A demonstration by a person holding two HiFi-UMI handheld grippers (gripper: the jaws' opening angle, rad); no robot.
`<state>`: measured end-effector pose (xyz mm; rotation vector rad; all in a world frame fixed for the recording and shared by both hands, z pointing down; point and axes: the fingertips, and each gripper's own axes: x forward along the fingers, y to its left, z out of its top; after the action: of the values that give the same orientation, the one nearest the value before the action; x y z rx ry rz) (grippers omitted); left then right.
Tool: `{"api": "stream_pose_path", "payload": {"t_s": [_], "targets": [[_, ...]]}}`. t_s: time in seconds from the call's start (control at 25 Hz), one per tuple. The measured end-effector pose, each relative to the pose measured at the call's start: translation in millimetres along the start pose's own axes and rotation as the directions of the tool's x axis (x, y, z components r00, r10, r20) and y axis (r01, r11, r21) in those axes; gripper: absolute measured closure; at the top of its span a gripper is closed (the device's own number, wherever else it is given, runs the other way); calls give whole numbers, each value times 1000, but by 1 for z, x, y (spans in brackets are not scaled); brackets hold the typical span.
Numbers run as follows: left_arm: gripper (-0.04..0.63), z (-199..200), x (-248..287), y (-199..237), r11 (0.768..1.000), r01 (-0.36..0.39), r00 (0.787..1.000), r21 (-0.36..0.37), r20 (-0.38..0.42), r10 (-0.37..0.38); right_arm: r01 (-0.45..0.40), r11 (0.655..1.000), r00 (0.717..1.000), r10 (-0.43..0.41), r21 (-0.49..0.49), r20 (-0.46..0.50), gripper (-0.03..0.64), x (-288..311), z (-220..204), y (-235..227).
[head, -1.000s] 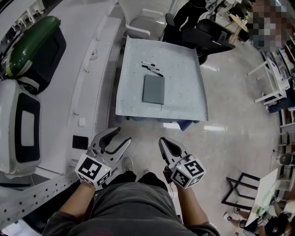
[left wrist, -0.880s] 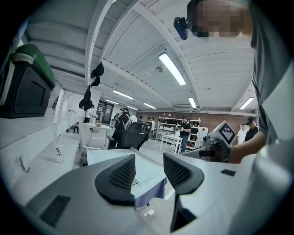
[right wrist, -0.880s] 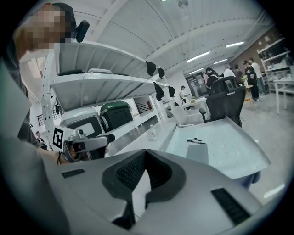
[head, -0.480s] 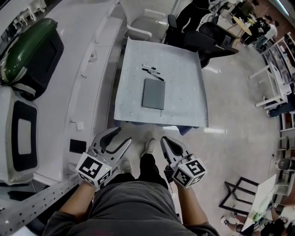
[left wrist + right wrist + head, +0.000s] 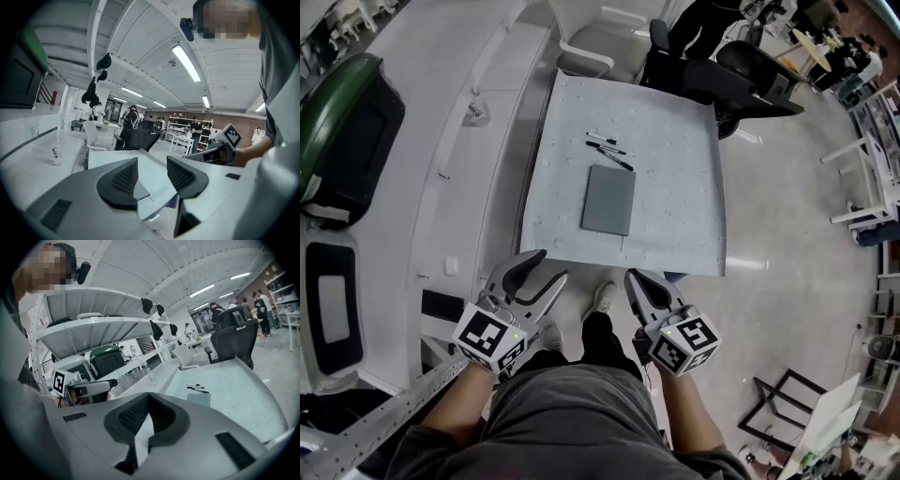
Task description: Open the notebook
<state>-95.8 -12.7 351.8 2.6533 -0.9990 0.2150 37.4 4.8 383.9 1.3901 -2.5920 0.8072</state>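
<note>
The left claw (image 5: 548,267) and the right claw (image 5: 632,277) both have smooth, matt, pale grey plastic shells, and their black pads (image 5: 125,177) carry a fine ribbed grain that looks rubbery. Ahead of the claws, the notebook (image 5: 608,200) shows a plain, matt grey cover. It lies on a tabletop (image 5: 680,220) draped in a pale dotted sheet, cloth or soft plastic, matt and slightly rippled at its edges. To the right of the right claw, the floor (image 5: 787,272) is smooth and glossy, throwing back pale glints of light.
</note>
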Motion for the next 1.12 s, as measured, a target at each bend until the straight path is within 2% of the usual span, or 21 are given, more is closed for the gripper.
{"api": "stream_pose_path", "payload": {"t_s": [0.72, 1.12], "targets": [[402, 5, 130, 33, 989, -139, 987, -45, -86, 135, -116, 993, 989, 119, 38, -91, 614, 50, 45, -129], [402, -17, 172, 46, 977, -200, 971, -68, -150, 189, -153, 987, 978, 158, 49, -134, 614, 70, 54, -177]]}}
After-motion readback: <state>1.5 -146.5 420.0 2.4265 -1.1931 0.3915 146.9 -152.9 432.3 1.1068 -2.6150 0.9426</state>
